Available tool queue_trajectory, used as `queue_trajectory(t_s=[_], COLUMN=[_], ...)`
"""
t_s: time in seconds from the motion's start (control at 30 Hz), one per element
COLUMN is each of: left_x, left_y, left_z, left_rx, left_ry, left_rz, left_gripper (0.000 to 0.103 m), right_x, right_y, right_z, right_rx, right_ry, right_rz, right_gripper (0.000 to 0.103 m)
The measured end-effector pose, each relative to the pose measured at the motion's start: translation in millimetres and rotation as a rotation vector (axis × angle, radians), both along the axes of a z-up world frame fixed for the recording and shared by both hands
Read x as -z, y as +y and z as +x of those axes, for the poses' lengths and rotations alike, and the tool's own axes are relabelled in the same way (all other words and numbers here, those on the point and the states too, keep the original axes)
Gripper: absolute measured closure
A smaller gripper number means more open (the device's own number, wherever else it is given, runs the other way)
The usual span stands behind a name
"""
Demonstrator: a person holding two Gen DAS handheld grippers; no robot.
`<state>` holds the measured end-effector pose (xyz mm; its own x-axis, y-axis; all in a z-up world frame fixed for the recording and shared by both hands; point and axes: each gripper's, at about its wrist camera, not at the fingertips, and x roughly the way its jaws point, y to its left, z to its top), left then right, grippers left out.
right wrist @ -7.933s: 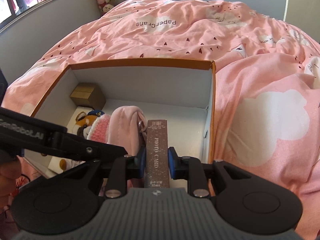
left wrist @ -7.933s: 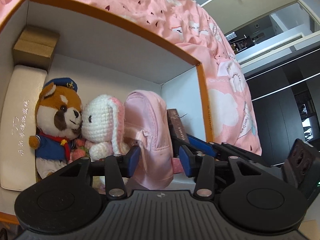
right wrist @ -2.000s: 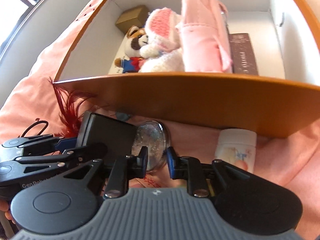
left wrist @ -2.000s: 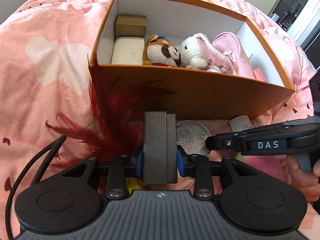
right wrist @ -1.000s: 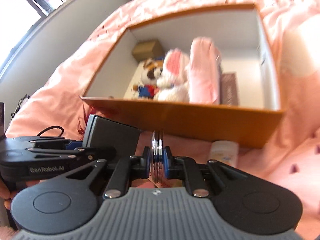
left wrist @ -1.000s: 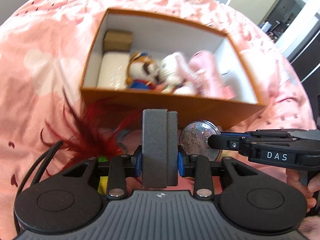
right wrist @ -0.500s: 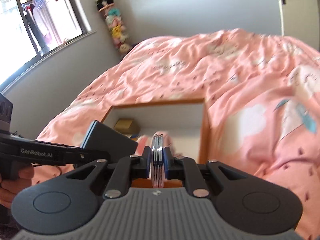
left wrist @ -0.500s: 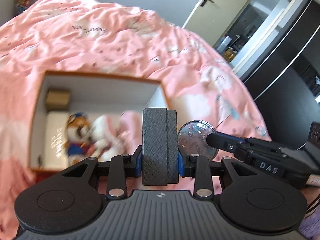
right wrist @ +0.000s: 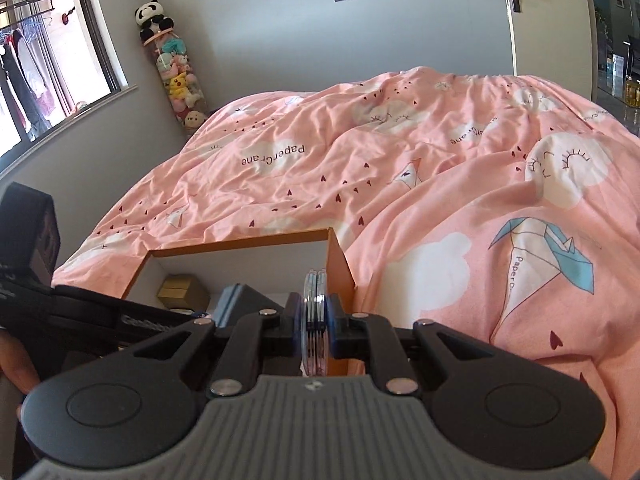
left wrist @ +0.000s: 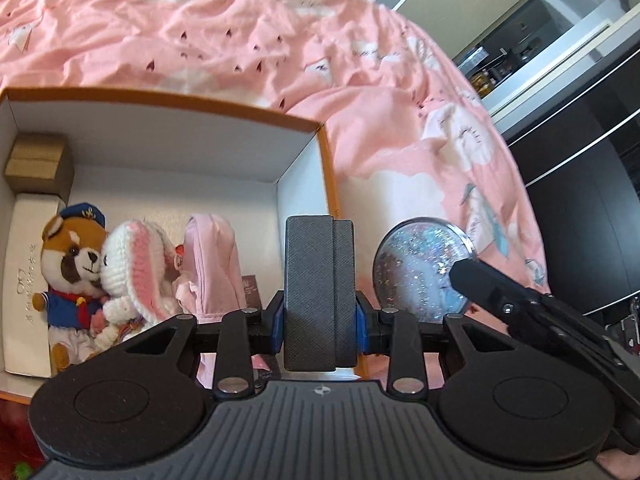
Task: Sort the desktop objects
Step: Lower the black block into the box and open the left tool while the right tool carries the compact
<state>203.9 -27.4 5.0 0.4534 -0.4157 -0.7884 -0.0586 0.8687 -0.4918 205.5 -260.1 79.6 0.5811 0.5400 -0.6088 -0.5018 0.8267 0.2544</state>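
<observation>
Left gripper [left wrist: 319, 317] clamped on a dark grey case [left wrist: 319, 280], held upright, long axis running away from the camera, narrow spine facing back, above the near right corner of the orange box [left wrist: 324, 160]. Right gripper [right wrist: 316, 334] pinched shut on a round glitter compact [right wrist: 315, 312], held on edge, thin rim toward its camera, flat faces pointing left and right, just right of the case and over the box's right wall. Inside the box, left to right: fox plush [left wrist: 74, 276], white bunny plush [left wrist: 132, 268], pink pouch [left wrist: 214, 264] standing upright. Small brown carton [left wrist: 38, 164] in the far left corner. Pink duvet [right wrist: 440, 184] beneath everything.
</observation>
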Motion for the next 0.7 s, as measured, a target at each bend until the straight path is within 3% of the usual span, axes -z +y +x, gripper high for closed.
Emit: queue_trajectory(t_s=[0.47, 0.6, 0.7], left_x=[33, 34, 31], left_y=[-22, -18, -18], left_z=[11, 9, 7], left_rx=[0.031, 0.043, 0.054], left_ry=[0.150, 0.165, 0.151], left_rz=[0.075, 0.041, 0.046], left_gripper=[0.065, 0.054, 0.053], right_x=[21, 24, 27], right_y=[3, 3, 3], right_z=[18, 20, 21], right_rx=[-0.003, -0.003, -0.002], right_ry=[0.056, 0.066, 0.074], right_rz=[0.001, 0.000, -0.001], right_gripper=[0.090, 0.090, 0.090])
